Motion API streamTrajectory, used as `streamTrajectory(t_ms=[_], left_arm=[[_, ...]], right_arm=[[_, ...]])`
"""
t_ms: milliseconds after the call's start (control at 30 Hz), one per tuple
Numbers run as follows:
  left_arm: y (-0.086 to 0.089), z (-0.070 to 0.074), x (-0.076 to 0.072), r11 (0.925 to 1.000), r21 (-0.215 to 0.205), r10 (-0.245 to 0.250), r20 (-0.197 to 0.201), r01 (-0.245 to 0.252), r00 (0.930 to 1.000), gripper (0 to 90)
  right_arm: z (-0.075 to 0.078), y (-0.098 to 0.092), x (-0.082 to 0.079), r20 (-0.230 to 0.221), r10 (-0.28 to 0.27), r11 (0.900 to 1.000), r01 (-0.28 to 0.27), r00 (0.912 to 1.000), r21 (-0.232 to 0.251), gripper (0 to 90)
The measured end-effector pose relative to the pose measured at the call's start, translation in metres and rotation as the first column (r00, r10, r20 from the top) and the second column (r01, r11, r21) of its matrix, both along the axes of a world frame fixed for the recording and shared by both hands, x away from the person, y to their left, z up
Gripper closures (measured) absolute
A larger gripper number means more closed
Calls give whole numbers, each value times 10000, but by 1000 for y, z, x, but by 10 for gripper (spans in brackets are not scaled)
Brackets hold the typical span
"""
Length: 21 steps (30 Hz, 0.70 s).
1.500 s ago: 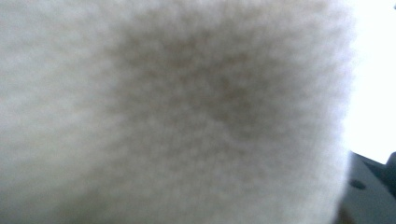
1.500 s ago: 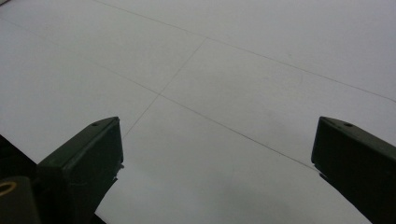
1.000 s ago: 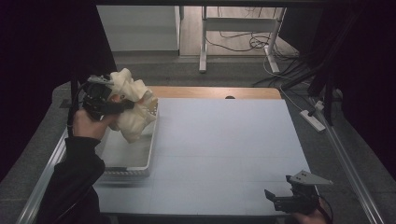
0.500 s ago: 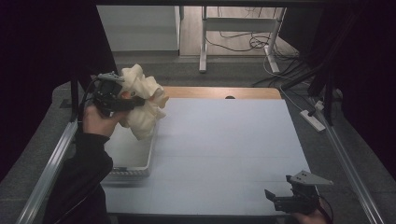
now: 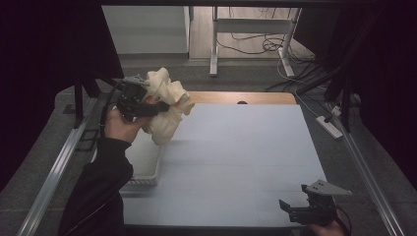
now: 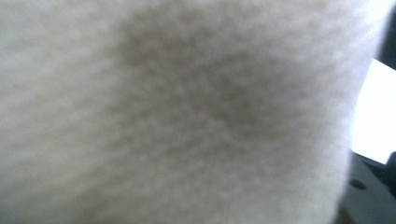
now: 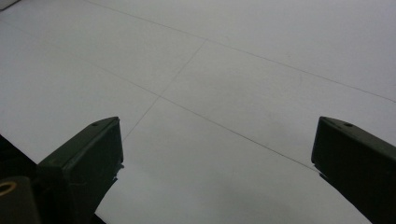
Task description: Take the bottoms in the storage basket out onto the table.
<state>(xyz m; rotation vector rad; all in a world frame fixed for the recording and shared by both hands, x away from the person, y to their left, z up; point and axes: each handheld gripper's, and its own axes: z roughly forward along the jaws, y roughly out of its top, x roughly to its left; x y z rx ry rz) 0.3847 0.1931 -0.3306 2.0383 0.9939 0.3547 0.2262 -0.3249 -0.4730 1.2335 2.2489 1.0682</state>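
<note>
At 10 o'clock above the table [image 5: 236, 162], the left gripper [image 5: 147, 109] clamps a cream cloth [image 5: 167, 105], while at 5 o'clock the right gripper [image 5: 294, 210] gapes wide, holding nothing.

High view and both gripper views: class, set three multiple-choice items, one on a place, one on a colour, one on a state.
1. Where is the cream cloth?
A. lifted above the tray's far end
B. flat mid-table
C. on the floor

2. What colour is the tray?
A. red
B. white
C. green

3. How is the right claw?
A. open, holding nothing
B. shut on the cloth
C. shut on the tray

Answers: 1 A, the left claw holds it bunched in the air; 2 B, its rim is white; 3 A, the right gripper view has bare table between the jaws.
</note>
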Motion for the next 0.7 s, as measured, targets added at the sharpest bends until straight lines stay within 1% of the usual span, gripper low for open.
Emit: streamTrajectory(t_ms=[400, 700], left_arm=[[-27, 0, 6, 9979, -260, -600, 57, 602, 9982, 575], [-54, -7, 14, 9947, -120, -1025, 19, 1025, 9947, 574]], right_arm=[[0, 0, 0, -5, 6, 10000, -6, 10000, 12, 25], [0, 0, 0, 12, 0, 10000, 0, 10000, 36, 25]])
